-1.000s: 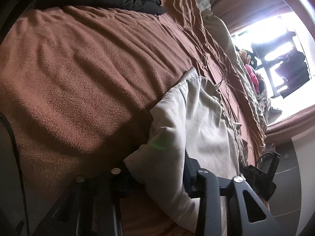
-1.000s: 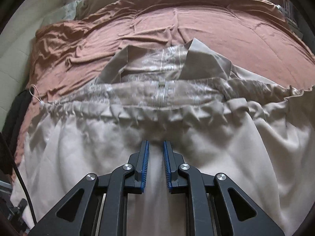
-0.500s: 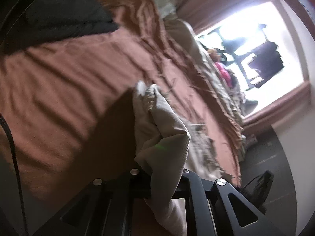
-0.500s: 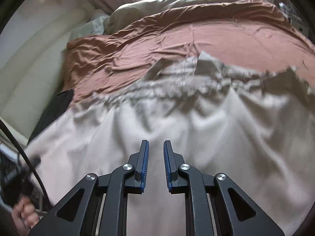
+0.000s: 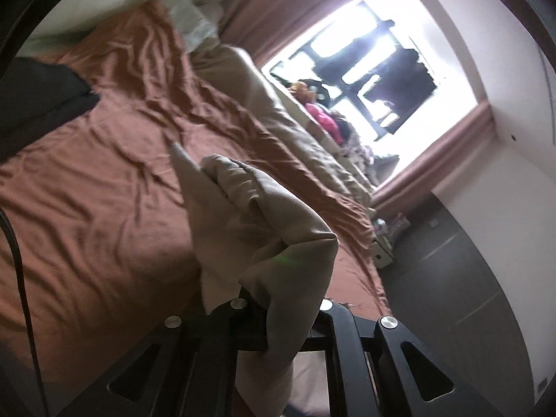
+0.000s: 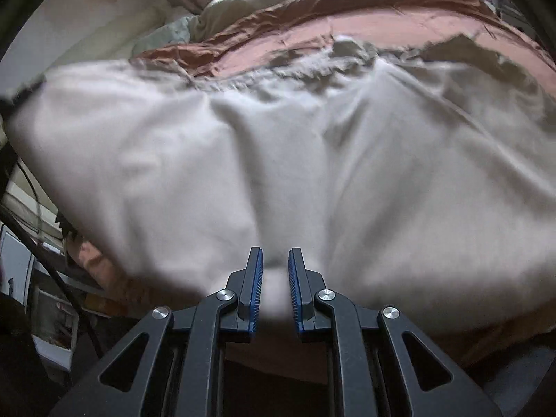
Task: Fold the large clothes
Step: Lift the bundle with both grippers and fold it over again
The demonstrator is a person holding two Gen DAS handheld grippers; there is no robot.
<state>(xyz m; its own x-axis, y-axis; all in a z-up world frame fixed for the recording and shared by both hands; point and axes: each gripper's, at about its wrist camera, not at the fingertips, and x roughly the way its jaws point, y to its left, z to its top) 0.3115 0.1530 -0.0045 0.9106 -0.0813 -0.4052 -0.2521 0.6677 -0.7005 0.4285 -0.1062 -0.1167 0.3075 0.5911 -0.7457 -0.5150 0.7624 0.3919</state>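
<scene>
Bedding fills both views: a rust-brown blanket [image 5: 104, 208] spread over the bed, with a dark garment [image 5: 38, 100] lying at its far left edge in the left wrist view. Left gripper [image 5: 278, 316] is clamped on a bunched corner of the beige garment [image 5: 264, 215]; the cloth rises out of the closed jaws in a crumpled peak and hangs clear of the blanket, its tail dropping past the gripper frame. Beyond it, an olive-beige quilt [image 5: 278, 114] runs along the far side of the bed toward a bright window [image 5: 368, 69] edged by a pinkish curtain [image 5: 448, 149]. In the right wrist view the same beige garment [image 6: 312, 160] lies spread wide across the blanket [image 6: 382, 24], blurred, its gathered far edge ragged against the brown. Right gripper [image 6: 274, 278] stands narrow, blue-padded fingers [image 6: 257, 278] nearly together with a small fold of the garment's near edge pinched between them.
</scene>
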